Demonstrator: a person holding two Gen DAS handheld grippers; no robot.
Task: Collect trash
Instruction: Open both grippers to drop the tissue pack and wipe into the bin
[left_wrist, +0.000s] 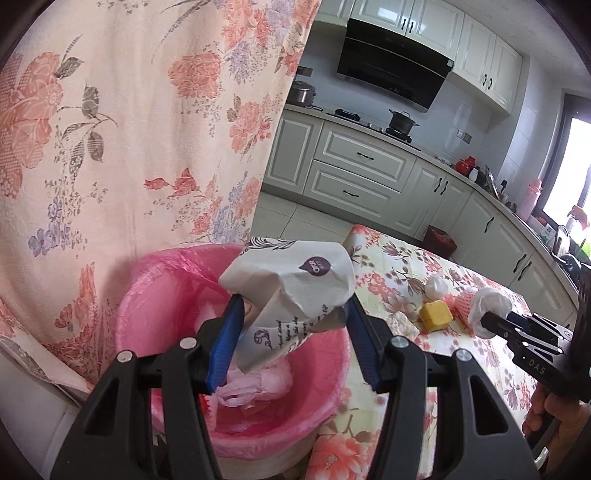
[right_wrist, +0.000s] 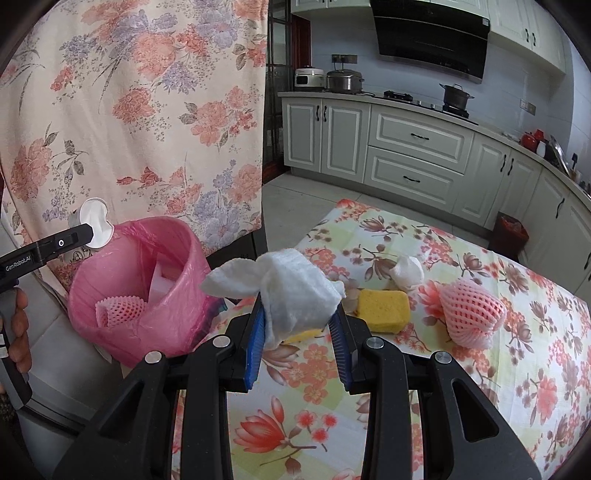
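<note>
Currently the left gripper clamps a crushed paper cup, white with purple print, dented flat on one side, held right above the pink-lined bin that sits just below and ahead of its jaws. Best move, by my read: push slightly further forward so the cup hangs over the bin's middle, then open; the cup is light and lopsided, so a release near the rim could bounce it out. The right gripper pinches a white crumpled tissue between narrow jaws, soft wad with loose flaps sticking out to its left; the bin lies off to its left and ahead, not under it yet, so it probably needs to swing left before letting go, waiting for the left gripper to clear. Bin already holds a pink foam fruit net and white scraps. Remaining on the floral tablecloth ahead-right of the right gripper: yellow sponge close by, second tissue ball beyond it, pink foam net further right. Task looks partway done.
</note>
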